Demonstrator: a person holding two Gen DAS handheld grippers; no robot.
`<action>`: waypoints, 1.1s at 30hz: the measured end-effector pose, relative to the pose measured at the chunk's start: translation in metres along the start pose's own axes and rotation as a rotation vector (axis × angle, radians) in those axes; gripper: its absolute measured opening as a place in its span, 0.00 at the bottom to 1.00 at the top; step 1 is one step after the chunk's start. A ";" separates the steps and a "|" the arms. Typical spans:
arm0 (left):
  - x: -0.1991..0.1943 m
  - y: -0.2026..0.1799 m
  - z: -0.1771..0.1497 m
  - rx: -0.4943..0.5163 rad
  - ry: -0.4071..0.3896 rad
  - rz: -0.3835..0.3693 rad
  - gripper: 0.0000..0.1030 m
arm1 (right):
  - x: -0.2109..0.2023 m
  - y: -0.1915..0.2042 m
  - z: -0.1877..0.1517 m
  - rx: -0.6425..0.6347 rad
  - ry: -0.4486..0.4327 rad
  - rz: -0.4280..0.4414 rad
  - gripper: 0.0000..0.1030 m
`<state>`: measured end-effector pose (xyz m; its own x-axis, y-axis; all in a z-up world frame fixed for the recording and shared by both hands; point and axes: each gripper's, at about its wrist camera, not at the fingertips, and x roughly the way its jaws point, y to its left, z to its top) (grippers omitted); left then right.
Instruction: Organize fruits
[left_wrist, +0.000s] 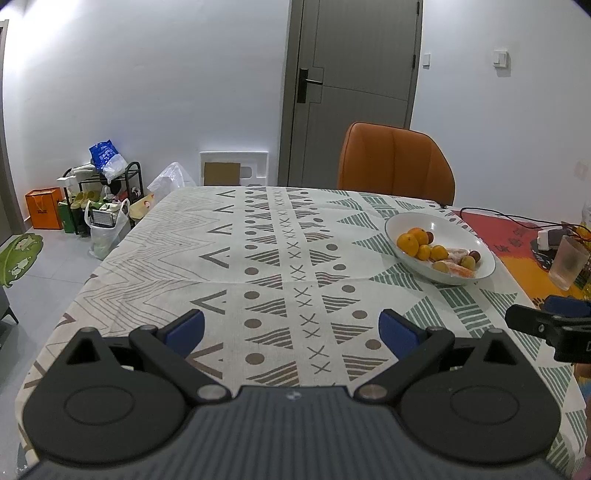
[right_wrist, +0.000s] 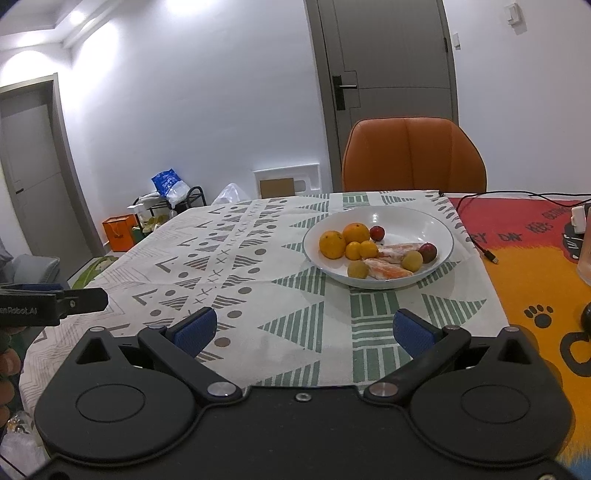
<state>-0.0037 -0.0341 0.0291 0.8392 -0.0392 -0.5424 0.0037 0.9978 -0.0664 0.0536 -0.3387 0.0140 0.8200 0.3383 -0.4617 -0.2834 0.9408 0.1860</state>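
Observation:
A white bowl (left_wrist: 406, 221) (right_wrist: 436, 221) stands on the patterned tablecloth toward the far right. It holds several oranges (left_wrist: 407, 242) (right_wrist: 332, 243), two dark red plums (right_wrist: 377, 232), two yellow-green fruits (right_wrist: 358, 269) and wrapped orange-white pieces (right_wrist: 388, 272). My left gripper (left_wrist: 291, 328) is open above the near table edge, with nothing between its blue pads. My right gripper (right_wrist: 304, 330) is also open and empty, in front of the bowl and well short of it. In each view the other gripper shows at the side edge.
An orange chair (left_wrist: 395, 162) (right_wrist: 413, 155) stands behind the table's far edge. A frosted glass (left_wrist: 570, 262), a black cable (right_wrist: 476, 236) and a charger lie on the red-orange mat to the right. Bags and a shoe rack (left_wrist: 103, 184) sit on the floor at left.

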 end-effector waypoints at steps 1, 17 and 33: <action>0.000 0.000 0.000 0.000 0.000 -0.001 0.97 | 0.000 0.000 0.000 0.000 0.000 0.001 1.00; -0.001 -0.005 0.004 0.009 -0.004 -0.006 0.97 | -0.003 -0.002 0.002 0.004 -0.007 0.001 1.00; -0.002 -0.005 0.007 0.014 -0.013 -0.028 0.97 | -0.005 -0.004 0.004 0.007 -0.009 -0.010 1.00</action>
<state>-0.0017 -0.0388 0.0363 0.8458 -0.0668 -0.5293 0.0352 0.9970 -0.0696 0.0526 -0.3441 0.0188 0.8274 0.3287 -0.4554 -0.2720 0.9439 0.1871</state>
